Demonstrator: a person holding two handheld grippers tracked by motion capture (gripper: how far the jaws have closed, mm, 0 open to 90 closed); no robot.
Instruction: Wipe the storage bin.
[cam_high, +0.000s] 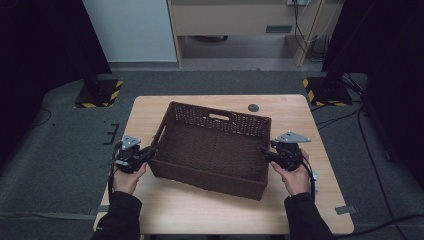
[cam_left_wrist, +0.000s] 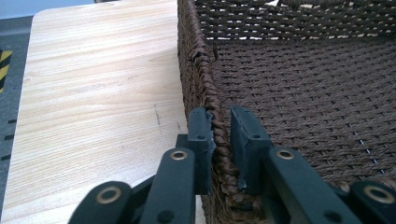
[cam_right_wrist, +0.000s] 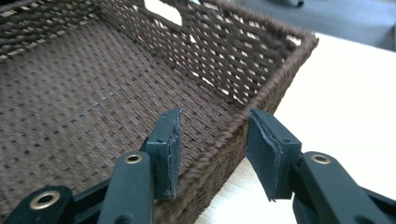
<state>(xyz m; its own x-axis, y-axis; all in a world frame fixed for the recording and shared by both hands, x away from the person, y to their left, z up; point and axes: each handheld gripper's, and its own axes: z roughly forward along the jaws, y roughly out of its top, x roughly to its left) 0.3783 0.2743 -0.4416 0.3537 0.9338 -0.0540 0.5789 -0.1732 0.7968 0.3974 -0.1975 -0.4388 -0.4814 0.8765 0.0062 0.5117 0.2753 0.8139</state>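
A dark brown woven basket (cam_high: 210, 179) with nothing in it sits turned a little askew on the wooden table (cam_high: 200, 215). My left gripper (cam_high: 151, 151) is at its left short side. In the left gripper view the two black pads press on the rim (cam_left_wrist: 196, 51) from both sides, so my left gripper (cam_left_wrist: 223, 122) is shut on it. My right gripper (cam_high: 266, 154) is at the right short side. In the right gripper view its jaws straddle the rim (cam_right_wrist: 261, 95), one inside and one outside, with a visible gap, so my right gripper (cam_right_wrist: 215, 130) stands open.
A small black round disc (cam_high: 253, 107) lies on the table behind the basket. Bare tabletop runs along the front edge and both sides. Two stand bases with yellow-black stripes (cam_high: 100, 95) (cam_high: 327, 90) sit on the floor beyond the table's far corners.
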